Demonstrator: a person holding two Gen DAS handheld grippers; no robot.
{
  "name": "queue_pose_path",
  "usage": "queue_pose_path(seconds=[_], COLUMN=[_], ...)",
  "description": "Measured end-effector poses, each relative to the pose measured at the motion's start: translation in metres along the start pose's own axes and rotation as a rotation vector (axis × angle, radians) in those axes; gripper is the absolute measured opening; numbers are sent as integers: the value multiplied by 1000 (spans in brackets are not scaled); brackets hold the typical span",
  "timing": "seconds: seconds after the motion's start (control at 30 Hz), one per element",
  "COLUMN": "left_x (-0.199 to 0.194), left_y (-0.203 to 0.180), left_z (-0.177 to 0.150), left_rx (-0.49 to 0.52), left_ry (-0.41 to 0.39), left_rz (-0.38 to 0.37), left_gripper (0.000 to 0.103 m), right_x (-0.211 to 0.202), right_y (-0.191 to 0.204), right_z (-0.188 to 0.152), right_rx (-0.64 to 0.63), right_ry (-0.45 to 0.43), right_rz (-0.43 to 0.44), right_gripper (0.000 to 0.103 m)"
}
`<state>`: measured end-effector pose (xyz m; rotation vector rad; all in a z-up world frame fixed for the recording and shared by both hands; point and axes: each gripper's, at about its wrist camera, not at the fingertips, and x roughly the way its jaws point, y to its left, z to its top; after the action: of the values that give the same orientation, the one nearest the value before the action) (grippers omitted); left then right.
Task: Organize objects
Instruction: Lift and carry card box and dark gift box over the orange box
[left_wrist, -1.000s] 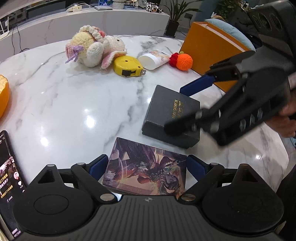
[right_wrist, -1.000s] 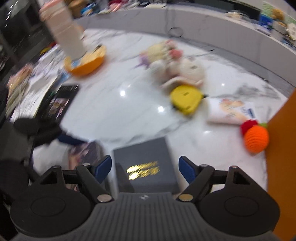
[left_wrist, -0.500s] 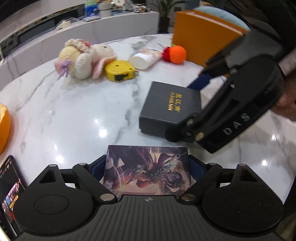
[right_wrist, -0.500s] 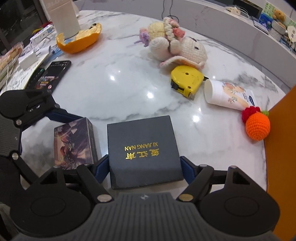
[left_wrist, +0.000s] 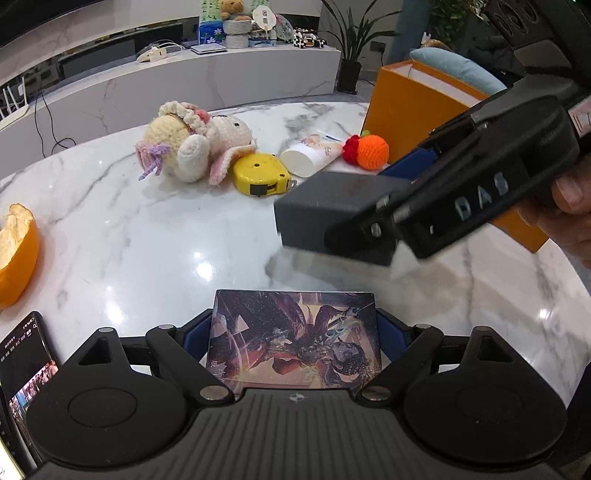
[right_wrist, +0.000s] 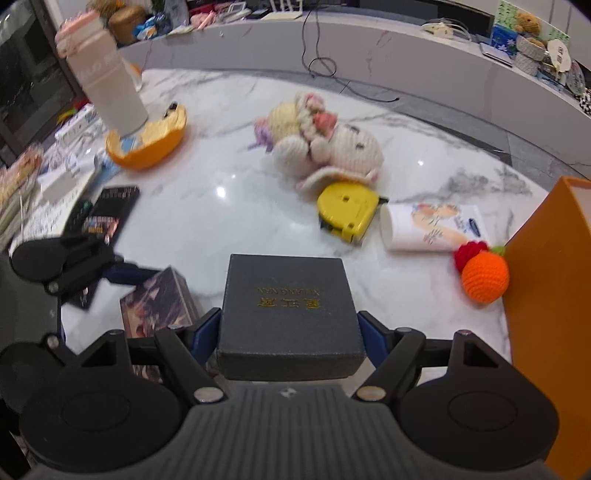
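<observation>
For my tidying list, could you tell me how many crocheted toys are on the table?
2: the cream crocheted doll behind the yellow tape measure, the orange crocheted fruit against the orange box.

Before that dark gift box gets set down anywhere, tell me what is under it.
In the left wrist view the dark gift box, between the right gripper's jaws, hangs clear above bare marble table. The tabletop under its far side is hidden.

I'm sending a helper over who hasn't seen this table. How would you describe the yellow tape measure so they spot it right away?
On the white marble table, look toward the tall orange box at one edge. In the row of small items leading away from it, the tape measure lies between the crocheted plush toy and the white tube. It is the only hard, glossy yellow thing there.
</observation>
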<state>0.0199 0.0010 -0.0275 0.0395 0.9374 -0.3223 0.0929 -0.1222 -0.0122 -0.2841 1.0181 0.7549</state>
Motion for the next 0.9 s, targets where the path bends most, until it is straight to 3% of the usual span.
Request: queue_pose_path(seconds=[0.43,0.67,0.9], left_x=[-21,-42,-46], left_y=[-12,-23,-54], left_z=[18,50,92], left_rx=[12,15,94], left_ry=[11,-32,-74], left_rz=[49,20,8], left_gripper=[103,103,103], right_x=[-47,-84,-116], right_y=[-40,-62,-96], right_z=[9,12,7], right_rx=[123,194,287], right_ry=[-123,-228,-323], right_rz=[-4,14,40], right_gripper=[78,78,78])
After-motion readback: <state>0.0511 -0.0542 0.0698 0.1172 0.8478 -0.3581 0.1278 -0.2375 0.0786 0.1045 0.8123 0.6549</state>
